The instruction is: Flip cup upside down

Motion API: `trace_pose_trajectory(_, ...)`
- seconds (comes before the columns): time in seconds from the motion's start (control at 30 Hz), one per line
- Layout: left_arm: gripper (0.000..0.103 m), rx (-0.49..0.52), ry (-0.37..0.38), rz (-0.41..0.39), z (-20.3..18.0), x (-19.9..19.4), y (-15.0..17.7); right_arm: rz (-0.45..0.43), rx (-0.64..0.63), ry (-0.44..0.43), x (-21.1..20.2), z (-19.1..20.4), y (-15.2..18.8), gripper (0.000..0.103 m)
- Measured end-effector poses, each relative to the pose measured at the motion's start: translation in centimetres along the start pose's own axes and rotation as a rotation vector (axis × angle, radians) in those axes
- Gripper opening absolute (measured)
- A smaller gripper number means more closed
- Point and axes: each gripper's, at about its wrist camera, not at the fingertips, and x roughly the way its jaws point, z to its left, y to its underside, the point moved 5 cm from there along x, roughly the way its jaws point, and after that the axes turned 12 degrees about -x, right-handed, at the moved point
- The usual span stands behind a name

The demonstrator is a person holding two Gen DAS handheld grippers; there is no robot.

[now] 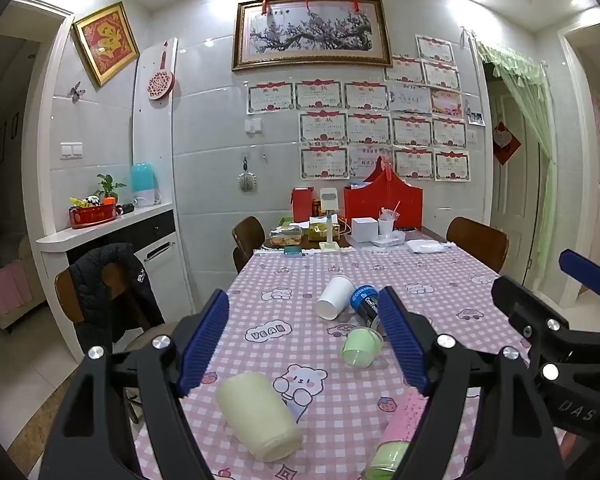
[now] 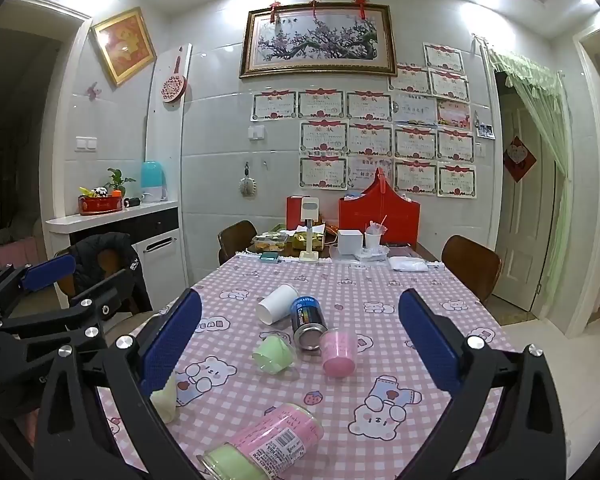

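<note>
Several cups lie on their sides on the pink checked tablecloth (image 2: pixel 380 320). A cream cup (image 1: pixel 258 416) lies nearest my left gripper (image 1: pixel 304 348), which is open and empty above it. A small green cup (image 1: pixel 360 346) (image 2: pixel 274 354) and a white paper cup (image 1: pixel 334 296) (image 2: pixel 278 303) lie farther out. A pink cup (image 2: pixel 339 352) stands mouth down near the table's middle. My right gripper (image 2: pixel 300 344) is open and empty above the near part of the table; it also shows in the left wrist view (image 1: pixel 548 300).
A blue can (image 2: pixel 307 322) lies between the white and pink cups. A pink and green can (image 2: pixel 268 440) lies at the near edge. Boxes, a red bag (image 2: pixel 380 210) and food containers crowd the far end. Chairs (image 2: pixel 470 266) stand around the table, one with a dark jacket (image 1: pixel 108 284).
</note>
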Motion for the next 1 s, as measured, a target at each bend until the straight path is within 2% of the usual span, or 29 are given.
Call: trace_pose_trajectory(1.0,0.076,0.000,0.000,-0.010,0.12,0.05,-0.01,-0.006,0.007,0.000,-0.06,-0.05,-0.02,0.095)
